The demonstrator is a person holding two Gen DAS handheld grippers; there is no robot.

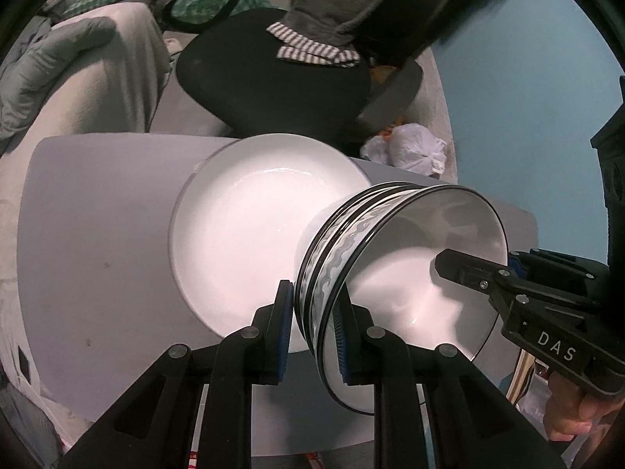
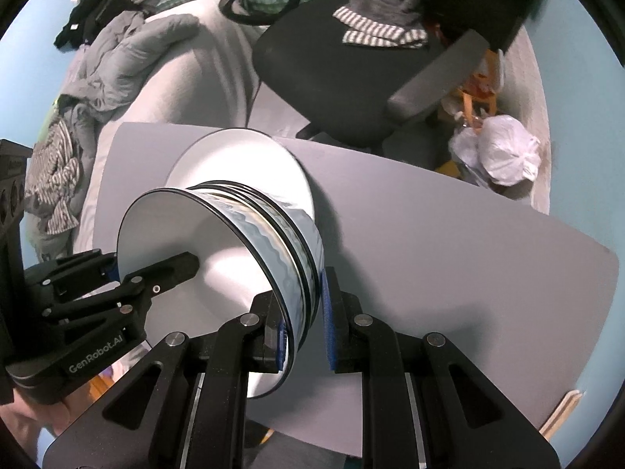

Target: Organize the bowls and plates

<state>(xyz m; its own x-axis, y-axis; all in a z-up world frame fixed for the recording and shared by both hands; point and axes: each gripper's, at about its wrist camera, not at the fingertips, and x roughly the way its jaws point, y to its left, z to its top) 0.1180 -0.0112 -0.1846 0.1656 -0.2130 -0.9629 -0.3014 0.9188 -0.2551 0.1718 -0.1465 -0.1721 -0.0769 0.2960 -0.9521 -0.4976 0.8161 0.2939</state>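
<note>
I hold the bowls (image 1: 390,273) by opposite rims, left tongs (image 1: 312,336) and right tongs (image 2: 302,326) each pinched shut, above the plate (image 1: 242,234) on the tabletop (image 1: 97,254); I should lower them level and centred.

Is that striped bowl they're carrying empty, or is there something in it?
Empty. Both wrist views look into the bowl and show only its bare white inside, apart from the gripper fingers clamped over its rim.

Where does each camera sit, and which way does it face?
Left wrist: on the left gripper, looking steeply down at its grip on the bowls' rim; the right gripper and a hand show.
Right wrist: on the right gripper, looking down likewise; the left gripper shows.
Shared: bowls, white plate, grey table, chair.
</note>
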